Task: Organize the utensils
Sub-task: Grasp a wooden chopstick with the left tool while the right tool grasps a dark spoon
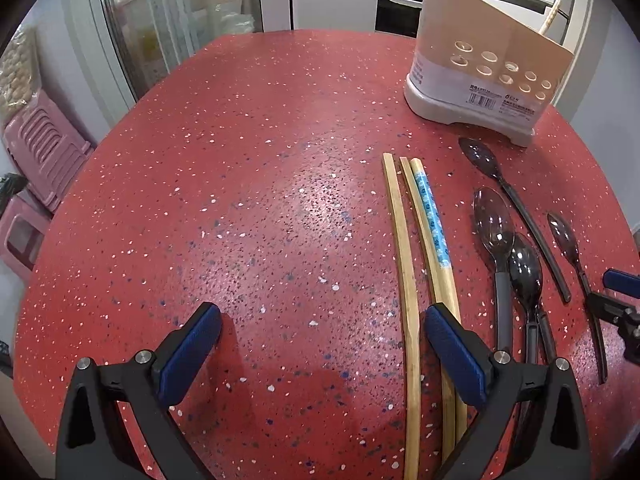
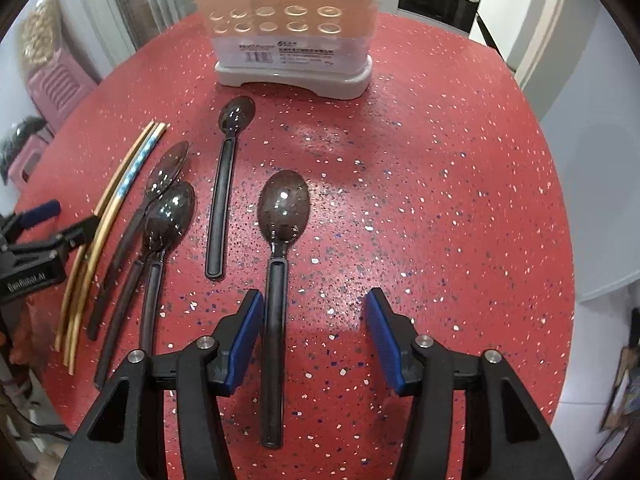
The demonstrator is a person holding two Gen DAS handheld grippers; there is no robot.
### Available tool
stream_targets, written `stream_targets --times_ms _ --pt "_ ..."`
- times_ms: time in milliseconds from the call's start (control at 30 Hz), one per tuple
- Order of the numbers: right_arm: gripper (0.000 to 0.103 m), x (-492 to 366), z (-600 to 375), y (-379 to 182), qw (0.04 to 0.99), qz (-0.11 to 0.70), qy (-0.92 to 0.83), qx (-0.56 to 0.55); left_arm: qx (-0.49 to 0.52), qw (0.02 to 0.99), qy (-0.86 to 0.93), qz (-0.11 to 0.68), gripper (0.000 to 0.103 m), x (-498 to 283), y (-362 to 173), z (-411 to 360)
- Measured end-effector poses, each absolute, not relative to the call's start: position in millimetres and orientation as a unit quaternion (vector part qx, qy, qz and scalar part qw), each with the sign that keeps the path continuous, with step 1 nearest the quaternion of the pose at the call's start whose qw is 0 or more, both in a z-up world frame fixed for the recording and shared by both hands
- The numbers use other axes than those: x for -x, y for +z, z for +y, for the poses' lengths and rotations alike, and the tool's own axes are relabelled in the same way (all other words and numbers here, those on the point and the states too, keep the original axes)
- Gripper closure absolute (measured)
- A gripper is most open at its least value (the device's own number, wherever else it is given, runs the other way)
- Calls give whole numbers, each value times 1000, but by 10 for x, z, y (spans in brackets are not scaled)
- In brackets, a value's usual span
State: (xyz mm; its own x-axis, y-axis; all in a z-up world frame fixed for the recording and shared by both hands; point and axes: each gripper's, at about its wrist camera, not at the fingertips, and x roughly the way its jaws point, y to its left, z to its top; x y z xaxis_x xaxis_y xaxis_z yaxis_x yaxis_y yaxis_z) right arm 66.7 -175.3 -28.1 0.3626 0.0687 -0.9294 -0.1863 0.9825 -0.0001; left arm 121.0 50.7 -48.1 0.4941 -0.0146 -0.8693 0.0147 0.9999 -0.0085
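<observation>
Now right hand-held gripper (image 2: 314, 332) half-open, astride spoon (image 2: 278, 264) handle

A red speckled table (image 1: 240, 200) fills the middle of the room. Off its edge at about nine o'clock, pink plastic stools (image 1: 44, 152) stand stacked against the wall. Toward eleven o'clock there's a glass door (image 1: 176, 20), and at one o'clock a dark oven (image 1: 398, 8) sits under a pale counter.
</observation>
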Motion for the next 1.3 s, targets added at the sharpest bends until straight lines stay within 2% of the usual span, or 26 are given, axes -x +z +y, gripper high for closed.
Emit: stream_targets --times_ms 167,233,400,467,533,567,633,933,1300 --pt "65 -703 -1660 -263 816 567 93 71 -14 859 -34 511 0 -1309 -440 408" --pt "68 -718 -1640 -255 812 571 96 72 -29 856 -52 513 8 -1326 -402 317" --pt "72 -776 -1650 -243 804 581 101 70 -47 847 -76 524 21 -1386 -356 187" --pt "82 -798 -1654 -227 801 585 106 73 -53 842 -86 529 26 -1410 -337 154" --pt "90 -815 -1657 -228 799 586 107 78 -58 839 -94 533 35 -1409 -320 102" --pt "90 -826 -1654 -232 798 588 111 75 -62 837 -103 535 40 -1414 -307 72" --pt "91 -837 -1668 -219 798 587 113 73 -72 835 -112 533 70 -1402 -294 -2" --pt "91 -749 -1974 -128 819 555 144 5 -31 855 -118 504 71 -1142 -189 -11" --pt "91 -664 -2149 304 847 493 186 -67 19 888 -132 441 71 -883 268 161"
